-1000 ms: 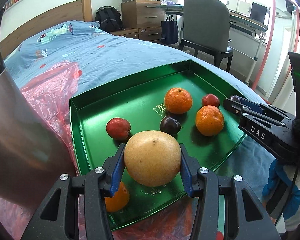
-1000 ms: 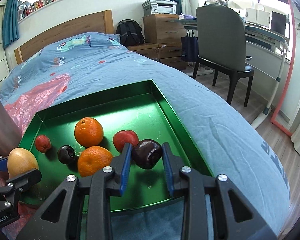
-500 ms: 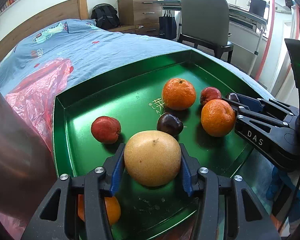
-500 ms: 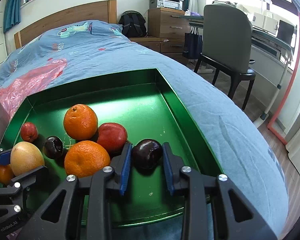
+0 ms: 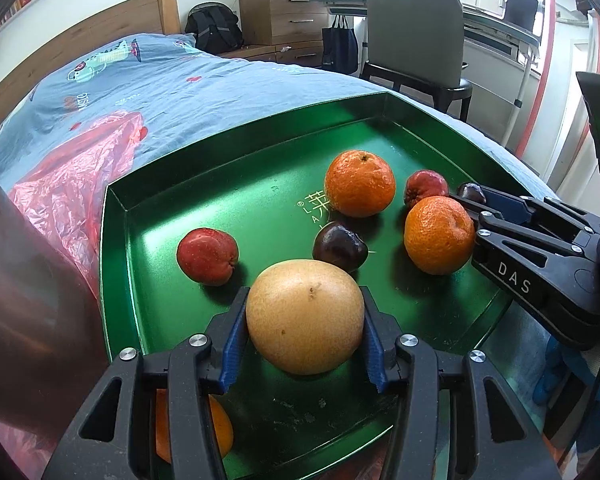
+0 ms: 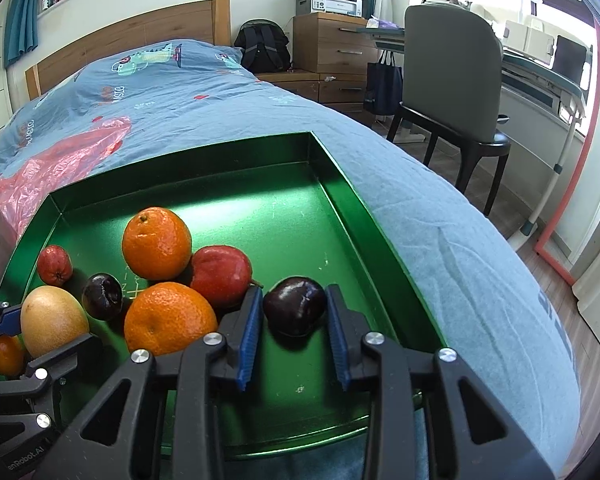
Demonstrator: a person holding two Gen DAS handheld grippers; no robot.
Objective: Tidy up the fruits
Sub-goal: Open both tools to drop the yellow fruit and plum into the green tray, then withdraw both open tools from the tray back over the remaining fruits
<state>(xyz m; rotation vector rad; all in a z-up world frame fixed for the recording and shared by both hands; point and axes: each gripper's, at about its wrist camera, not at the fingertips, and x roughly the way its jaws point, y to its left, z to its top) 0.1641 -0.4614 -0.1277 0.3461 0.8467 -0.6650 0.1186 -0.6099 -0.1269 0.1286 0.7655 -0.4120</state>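
Observation:
A green tray (image 5: pixel 236 140) lies on the bed and holds two oranges (image 5: pixel 360 182) (image 5: pixel 438 234), a red plum (image 5: pixel 207 256), a dark plum (image 5: pixel 340 246) and another red fruit (image 5: pixel 426 188). My left gripper (image 5: pixel 304 300) is shut on a big yellow pear (image 5: pixel 304 316), low over the tray's near left part. A small orange (image 5: pixel 220 428) lies under its left finger. My right gripper (image 6: pixel 293 292) is opening. A second dark plum (image 6: pixel 295 306) rests on the tray floor between its blue pads (image 6: pixel 252 320), which stand just clear of it.
A crumpled red plastic bag (image 5: pixel 72 184) lies on the blue bedspread (image 6: pixel 440 240) left of the tray. A blurred brown-grey surface (image 5: pixel 28 280) fills the left edge. The bed drops off on the right toward a chair (image 6: pixel 452 80) and a desk.
The right gripper came down with the dark plum to the tray floor and its jaws spread off it. The left gripper sank lower over the tray, still gripping the pear.

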